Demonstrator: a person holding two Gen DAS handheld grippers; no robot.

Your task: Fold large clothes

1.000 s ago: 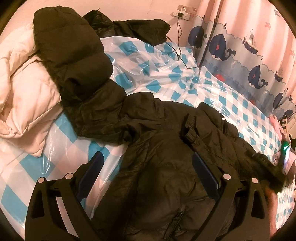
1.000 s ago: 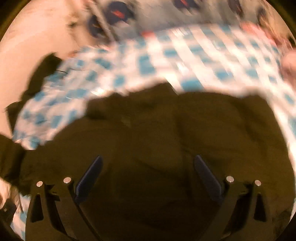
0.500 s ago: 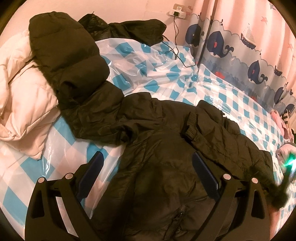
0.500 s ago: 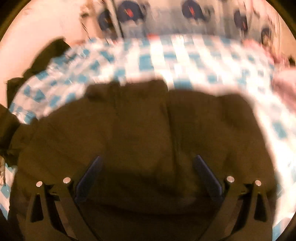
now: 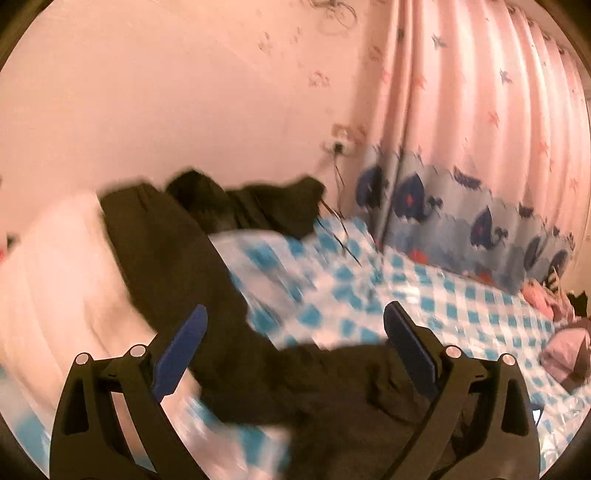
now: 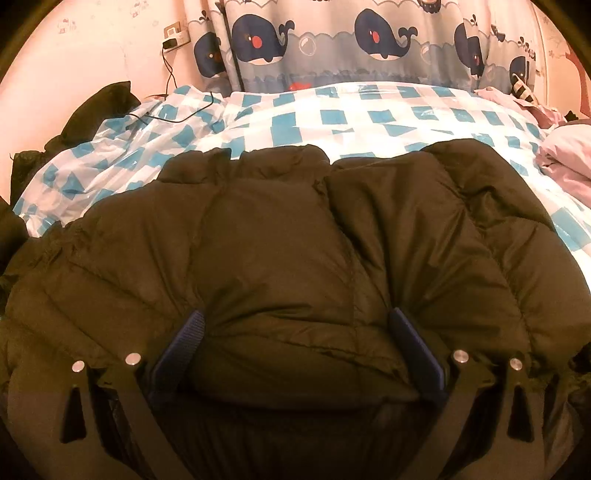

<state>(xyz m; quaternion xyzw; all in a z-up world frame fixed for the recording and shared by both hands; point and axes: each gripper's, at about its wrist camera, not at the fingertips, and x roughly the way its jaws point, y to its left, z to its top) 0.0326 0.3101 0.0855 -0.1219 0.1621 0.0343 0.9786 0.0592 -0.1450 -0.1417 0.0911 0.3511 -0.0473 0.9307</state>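
A dark olive puffer jacket (image 6: 295, 240) lies spread on the bed and fills the lower right wrist view. My right gripper (image 6: 295, 315) is open, its blue pads (image 6: 181, 347) sunk into the puffy fabric, which bulges up between the jaws. The left wrist view is blurred. There my left gripper (image 5: 295, 308) is open and holds nothing, raised above the jacket's (image 5: 332, 387) edge and pointing toward the wall. A dark sleeve or hood part (image 5: 173, 266) runs up to the left.
A blue and white checked plastic sheet (image 6: 332, 118) covers the bed. A white padded coat (image 5: 55, 288) lies at the left, more dark clothes (image 5: 251, 210) by the wall. A whale-print curtain (image 6: 369, 33), a wall socket with cable (image 6: 173, 37) and pink clothes (image 6: 565, 147) border the bed.
The left wrist view has swung upward from the jacket toward wall and curtain, with blur. The right gripper has settled down onto the jacket and its view is sharp. Both jaws stay wide.
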